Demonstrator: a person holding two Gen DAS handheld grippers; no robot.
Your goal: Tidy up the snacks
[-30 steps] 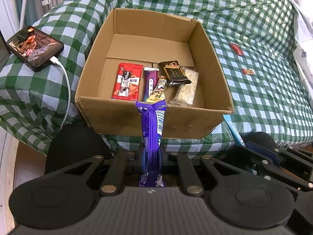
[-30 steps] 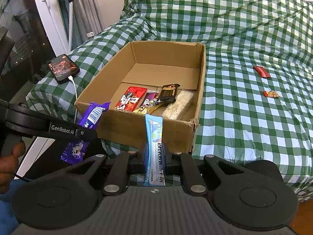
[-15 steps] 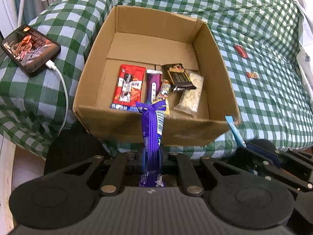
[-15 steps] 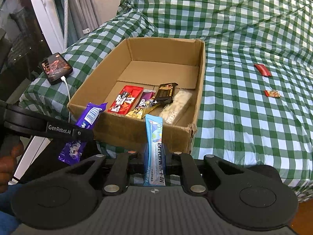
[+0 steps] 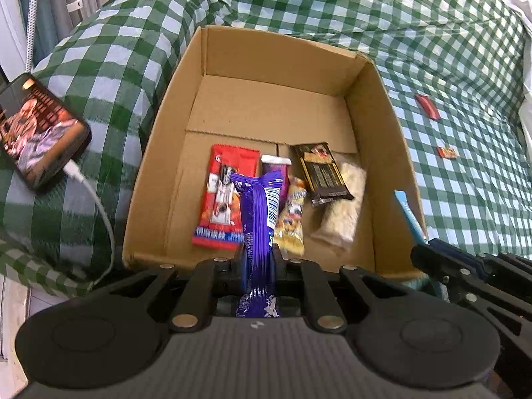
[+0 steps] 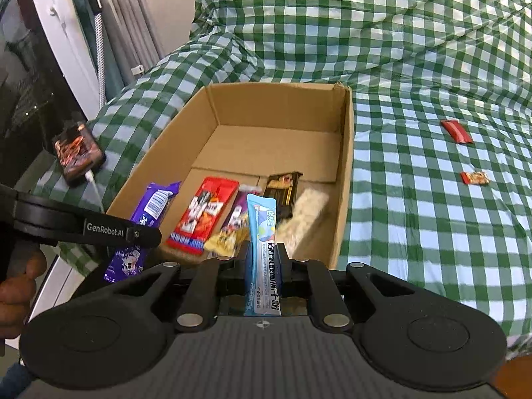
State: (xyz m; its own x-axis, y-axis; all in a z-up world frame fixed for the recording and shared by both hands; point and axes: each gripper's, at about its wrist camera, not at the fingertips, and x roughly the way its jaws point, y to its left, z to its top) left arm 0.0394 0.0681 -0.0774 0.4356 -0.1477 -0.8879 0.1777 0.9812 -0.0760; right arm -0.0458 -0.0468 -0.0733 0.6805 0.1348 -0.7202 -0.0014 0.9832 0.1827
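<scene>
An open cardboard box (image 5: 382, 126) (image 6: 345, 166) sits on the checked bed. Several snacks lie in its near end: a red packet (image 5: 226, 196), a yellow packet (image 5: 294, 219), a dark bar (image 5: 321, 171) and a pale bar (image 5: 342, 212). My left gripper (image 5: 258, 259) is shut on a purple snack bar (image 5: 257, 219) held upright over the box's near wall; it also shows in the right wrist view (image 6: 151, 206). My right gripper (image 6: 263, 259) is shut on a light-blue stick packet (image 6: 262, 249) at the box's near right corner.
A phone (image 5: 36, 133) on a white charging cable lies on the bed left of the box. Two small red wrapped snacks (image 6: 456, 130) (image 6: 474, 177) lie on the bed to the right. A curtain and wall stand at far left.
Both grippers have moved forward toward the box with their snacks. The purple bar now hangs over the near wall and the snacks inside.
</scene>
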